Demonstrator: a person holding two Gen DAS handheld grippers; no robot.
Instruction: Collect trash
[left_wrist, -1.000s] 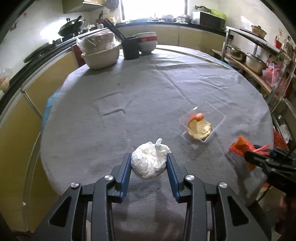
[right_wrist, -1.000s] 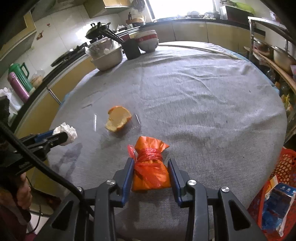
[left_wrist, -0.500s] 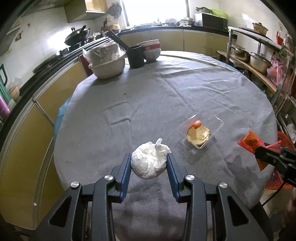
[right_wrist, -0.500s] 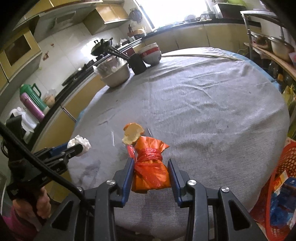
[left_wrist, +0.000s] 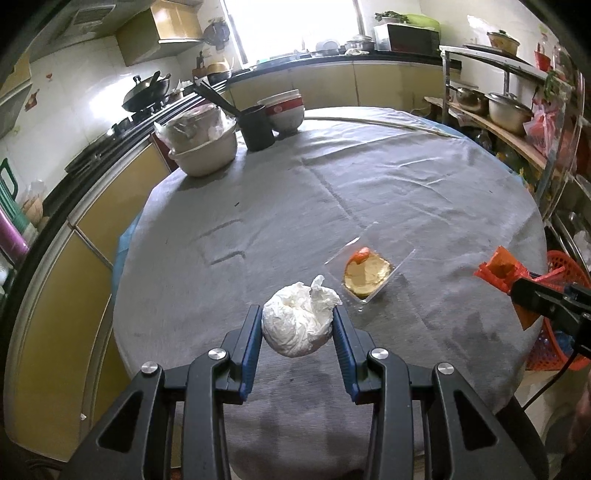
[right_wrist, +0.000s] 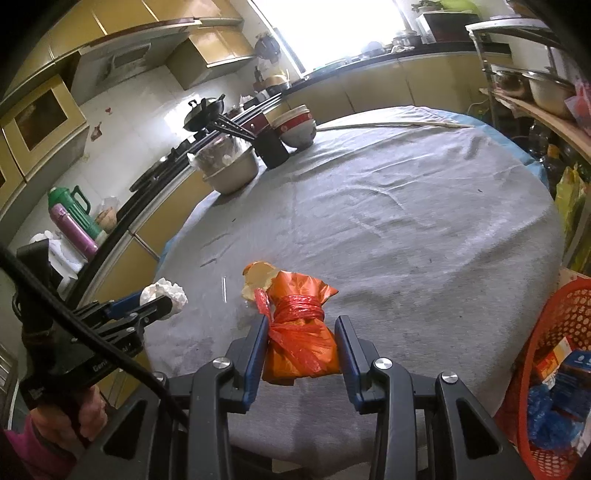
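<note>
Above the grey surface (left_wrist: 369, 192), my left tongs (left_wrist: 297, 325) grasp the white bag (left_wrist: 297, 325); my right tongs (right_wrist: 301, 343) grasp the orange bag (right_wrist: 301, 343) near the red basket (right_wrist: 554, 332).

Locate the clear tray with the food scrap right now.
In the left wrist view the clear tray sits on the grey tablecloth, near the table's close edge, just right of and beyond the white bag clamped in the left hand-held gripper.

white tied bag (left_wrist: 298, 325): held aloft | orange tied bag (right_wrist: 301, 338): held aloft
</note>
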